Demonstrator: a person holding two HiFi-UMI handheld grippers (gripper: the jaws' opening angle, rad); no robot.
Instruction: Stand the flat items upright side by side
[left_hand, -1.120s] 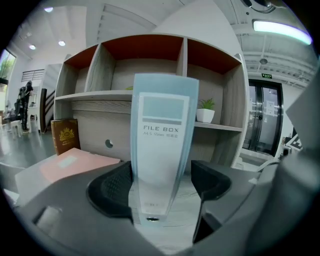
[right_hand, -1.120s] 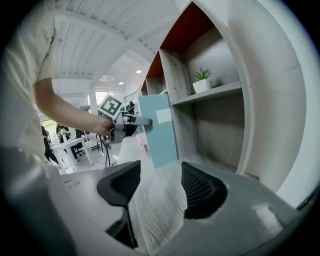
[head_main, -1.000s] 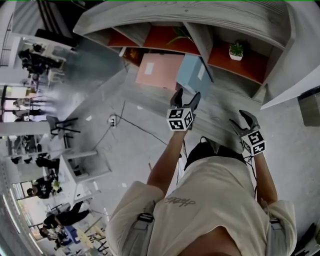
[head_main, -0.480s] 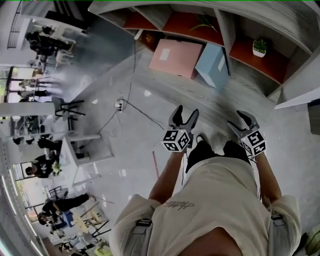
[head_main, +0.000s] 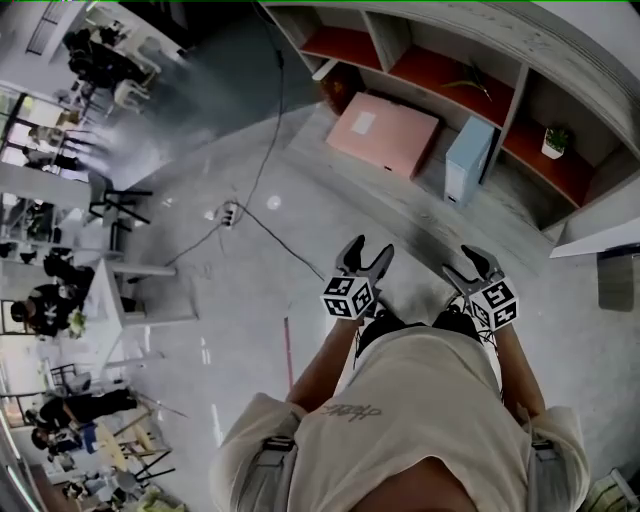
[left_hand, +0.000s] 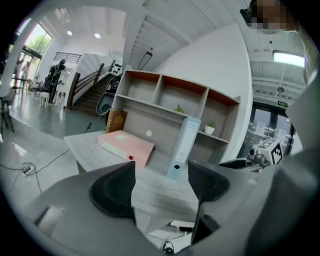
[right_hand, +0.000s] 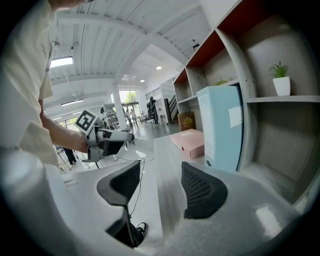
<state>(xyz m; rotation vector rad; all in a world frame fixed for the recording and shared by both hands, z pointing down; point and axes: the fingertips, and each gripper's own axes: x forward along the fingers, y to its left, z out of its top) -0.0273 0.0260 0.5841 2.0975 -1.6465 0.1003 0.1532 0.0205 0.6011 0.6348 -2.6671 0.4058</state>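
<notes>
Now we are holding the left gripper (head_main: 370, 246), jaws just narrowing, and the right gripper (head_main: 462, 262) open, empty, short of the desk (head_main: 400, 205) edge.

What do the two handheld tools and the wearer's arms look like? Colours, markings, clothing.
Left tool and right tool: grey bodies, two dark ribbed curved pads each, plus a white cube with black square markers. Cream short-sleeved T-shirt, grey shoulder straps. The left tool's jaws have just been closing slightly, nothing between them.
</notes>
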